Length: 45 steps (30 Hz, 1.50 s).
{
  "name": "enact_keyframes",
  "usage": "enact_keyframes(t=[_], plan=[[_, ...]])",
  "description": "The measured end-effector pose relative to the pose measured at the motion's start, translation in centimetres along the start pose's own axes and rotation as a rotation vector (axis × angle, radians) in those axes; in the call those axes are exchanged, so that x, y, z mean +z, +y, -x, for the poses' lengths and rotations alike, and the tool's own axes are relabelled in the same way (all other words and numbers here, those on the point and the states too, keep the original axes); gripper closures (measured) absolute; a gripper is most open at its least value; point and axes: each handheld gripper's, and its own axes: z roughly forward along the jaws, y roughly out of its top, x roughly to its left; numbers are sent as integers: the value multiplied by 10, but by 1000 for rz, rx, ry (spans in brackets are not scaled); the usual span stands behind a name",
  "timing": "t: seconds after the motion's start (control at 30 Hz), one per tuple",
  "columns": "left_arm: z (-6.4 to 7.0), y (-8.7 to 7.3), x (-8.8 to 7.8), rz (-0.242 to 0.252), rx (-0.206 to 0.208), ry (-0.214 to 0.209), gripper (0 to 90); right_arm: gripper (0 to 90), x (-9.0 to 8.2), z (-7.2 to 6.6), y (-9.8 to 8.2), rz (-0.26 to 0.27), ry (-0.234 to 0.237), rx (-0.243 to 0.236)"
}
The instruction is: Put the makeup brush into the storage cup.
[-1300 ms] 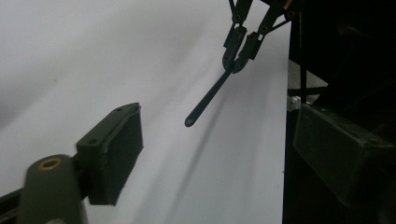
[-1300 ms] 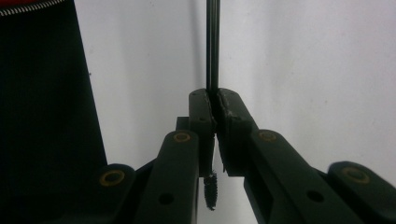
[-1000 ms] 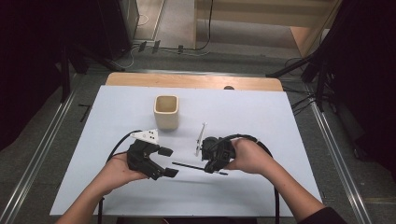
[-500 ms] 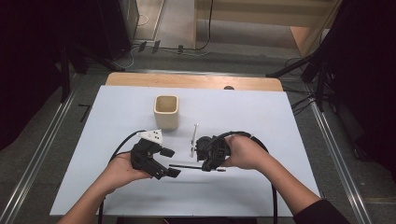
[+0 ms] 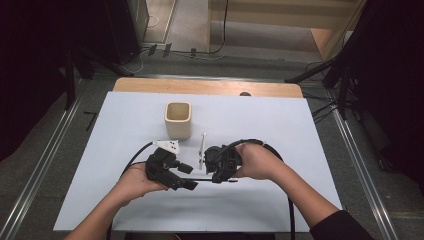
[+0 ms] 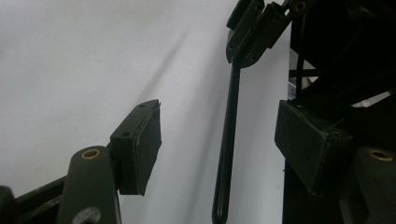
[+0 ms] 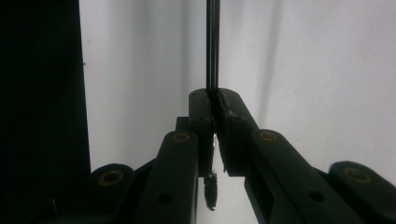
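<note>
Drawn closer together over the white table (image 5: 300, 130) than a second ago, with the right gripper (image 5: 216, 176) shifted in toward the left gripper (image 5: 188, 176) and a thin black brush (image 5: 202, 179) now bridging the gap between them. Seen from the high view just short of the table's middle, on the person's side, well clear of the beige cup (image 5: 178, 120) and near a small white stick (image 5: 202, 147) lying flat beside that cup.

Right gripper (image 7: 214, 107) clenched on the black brush (image 7: 213, 46), pads pressed tight on the thin stem, a short tuft of bristles (image 7: 210, 191) poking out behind the jaws and the long stem running straight ahead above the white surface.

Left gripper (image 6: 219, 140) spread wide and grasping nothing, the dark rounded handle of the brush (image 6: 229, 140) passing between its two pads and touching neither, somewhat nearer the pad at that view's right.

Left hand (image 5: 135, 182) and right hand (image 5: 257, 161) wrapped around the gripper bodies, cables trailing back toward the table's near edge.
</note>
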Motion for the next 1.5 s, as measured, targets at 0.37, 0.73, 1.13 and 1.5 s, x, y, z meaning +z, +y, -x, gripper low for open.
enact_keyframes(t=[0.37, 0.73, 1.13, 1.5], plan=[[-2, 0, 8, -55, -37, -42, 635, 863, 1, -3, 5, -3, -1, -31], [-5, 2, 17, -101, -95, -92, 741, 863, 4, -5, 8, -19, 0, -54], [-8, 1, 20, -97, -105, -159, 851, 854, 6, -5, 3, 8, 0, -75], [-11, -2, 19, -73, -142, -162, 851, 652, 5, 0, -6, 82, 18, 7]])
